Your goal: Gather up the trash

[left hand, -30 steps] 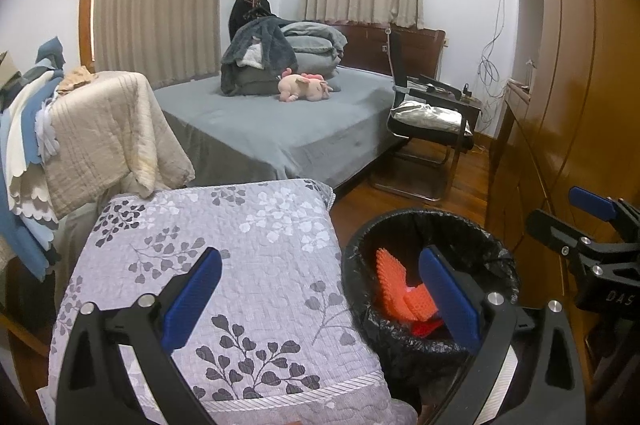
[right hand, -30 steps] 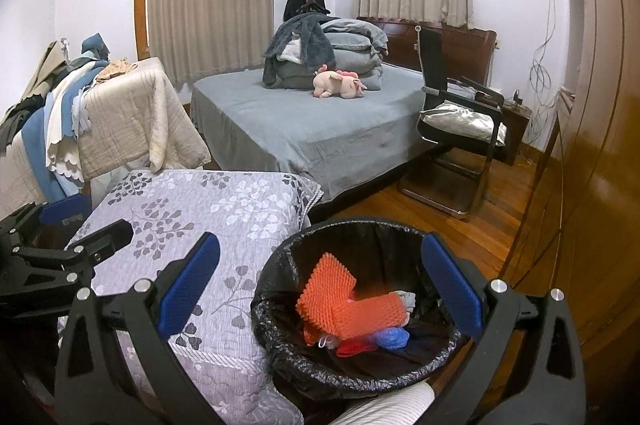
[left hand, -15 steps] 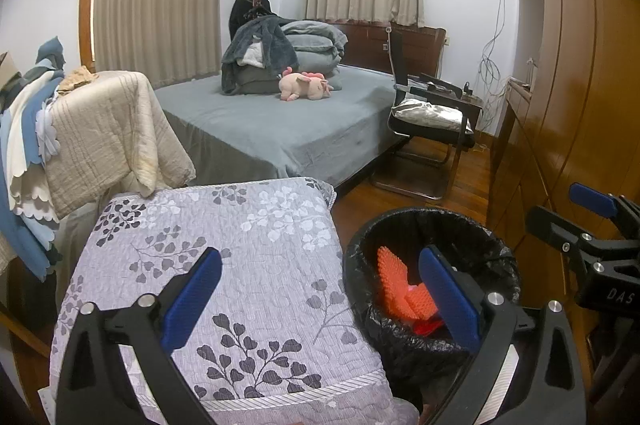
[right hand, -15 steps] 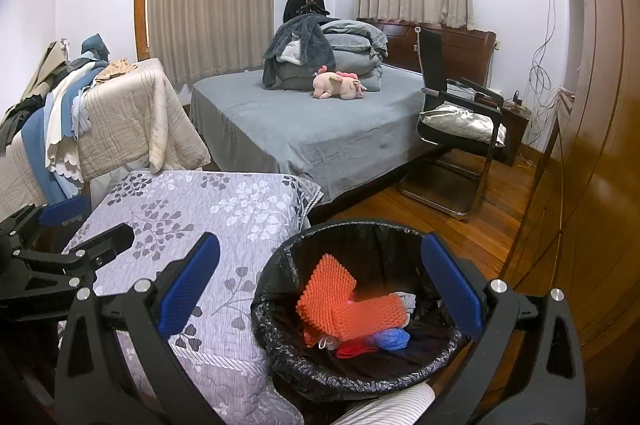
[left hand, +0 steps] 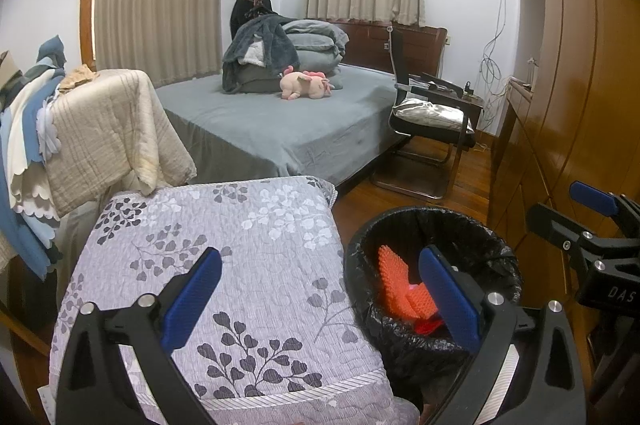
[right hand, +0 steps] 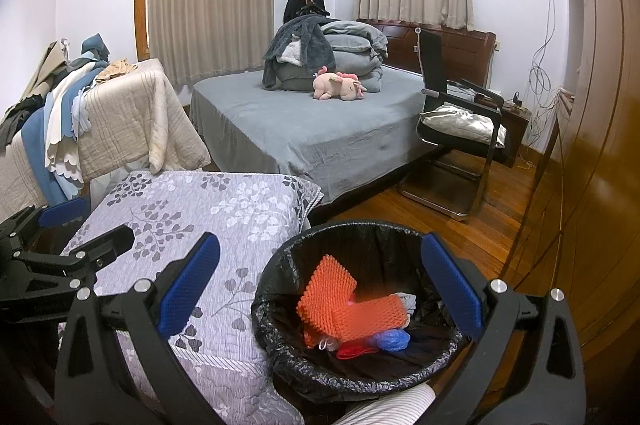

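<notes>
A round bin lined with a black bag (right hand: 280, 281) (left hand: 496, 249) stands on the wooden floor beside a quilt-covered surface. Inside lie orange foam netting (right hand: 348, 301) (left hand: 394, 283), a crumpled blue piece (right hand: 394, 339) and red scraps (right hand: 354, 350). My right gripper (right hand: 320, 289) hovers open above the bin, nothing between its blue pads. My left gripper (left hand: 320, 299) is open too, empty, straddling the quilt's right edge and the bin's left rim. Each gripper appears at the edge of the other's view.
The floral grey quilt (left hand: 224, 249) covers a low surface left of the bin. Behind it are a bed (right hand: 320, 129) with folded bedding and a pink plush (right hand: 340, 85), a black chair (right hand: 460, 129), draped blankets (left hand: 104, 129) at left, and a wooden wardrobe (left hand: 580, 85) at right.
</notes>
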Action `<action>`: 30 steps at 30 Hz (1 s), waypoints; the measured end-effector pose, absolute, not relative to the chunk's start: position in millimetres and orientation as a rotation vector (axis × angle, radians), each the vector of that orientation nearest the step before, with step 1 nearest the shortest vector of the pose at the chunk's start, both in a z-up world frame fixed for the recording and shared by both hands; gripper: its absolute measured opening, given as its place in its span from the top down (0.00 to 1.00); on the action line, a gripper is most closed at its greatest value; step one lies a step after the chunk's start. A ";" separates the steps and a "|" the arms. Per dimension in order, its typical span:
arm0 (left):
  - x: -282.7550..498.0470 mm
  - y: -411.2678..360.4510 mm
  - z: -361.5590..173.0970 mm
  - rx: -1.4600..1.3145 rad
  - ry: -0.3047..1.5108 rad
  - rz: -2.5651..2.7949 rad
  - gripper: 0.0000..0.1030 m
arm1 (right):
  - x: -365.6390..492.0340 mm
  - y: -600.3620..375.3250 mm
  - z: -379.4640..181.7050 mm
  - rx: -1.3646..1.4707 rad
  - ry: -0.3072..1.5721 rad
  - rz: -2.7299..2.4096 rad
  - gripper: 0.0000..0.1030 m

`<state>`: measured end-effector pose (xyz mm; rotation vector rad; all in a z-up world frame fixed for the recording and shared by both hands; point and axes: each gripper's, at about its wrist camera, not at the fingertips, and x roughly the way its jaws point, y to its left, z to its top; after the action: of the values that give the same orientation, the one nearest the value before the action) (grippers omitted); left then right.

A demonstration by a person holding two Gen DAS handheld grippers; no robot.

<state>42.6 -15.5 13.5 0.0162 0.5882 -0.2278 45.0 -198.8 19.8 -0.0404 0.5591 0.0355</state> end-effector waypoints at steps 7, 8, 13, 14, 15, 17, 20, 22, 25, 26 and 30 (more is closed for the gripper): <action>42.8 -15.2 13.4 0.016 0.589 -0.228 0.06 | 44.3 -197.6 19.0 -0.039 0.560 0.035 0.05; 42.9 -15.2 13.5 0.015 0.588 -0.228 0.06 | 44.1 -197.4 19.1 -0.040 0.559 0.035 0.05; 42.9 -15.1 13.6 0.016 0.591 -0.229 0.06 | 44.5 -197.5 18.1 -0.041 0.558 0.035 0.05; 42.6 -15.1 13.8 0.016 0.590 -0.229 0.06 | 44.2 -196.8 18.1 -0.042 0.558 0.035 0.05; 42.5 -15.0 12.7 0.016 0.590 -0.228 0.06 | 44.4 -197.3 17.8 -0.041 0.558 0.035 0.05; 42.2 -14.9 12.8 0.016 0.590 -0.228 0.06 | 44.2 -196.8 17.7 -0.041 0.558 0.035 0.05; 42.8 -15.1 12.8 0.016 0.590 -0.227 0.06 | 43.8 -196.0 17.5 -0.042 0.557 0.036 0.05; 42.4 -14.9 12.9 0.015 0.591 -0.228 0.06 | 44.1 -196.4 17.1 -0.042 0.558 0.035 0.05; 42.2 -14.9 13.0 0.016 0.591 -0.229 0.06 | 43.5 -195.4 16.9 -0.042 0.557 0.035 0.05; 42.0 -14.9 13.0 0.017 0.591 -0.228 0.06 | 43.9 -195.9 16.6 -0.042 0.557 0.035 0.05; 42.1 -15.0 13.1 0.015 0.591 -0.227 0.06 | 43.4 -195.2 16.4 -0.043 0.556 0.035 0.05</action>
<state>42.1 -15.0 13.1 0.0151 0.5915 -0.2275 43.4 -195.2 16.4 -0.0435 0.5558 0.0353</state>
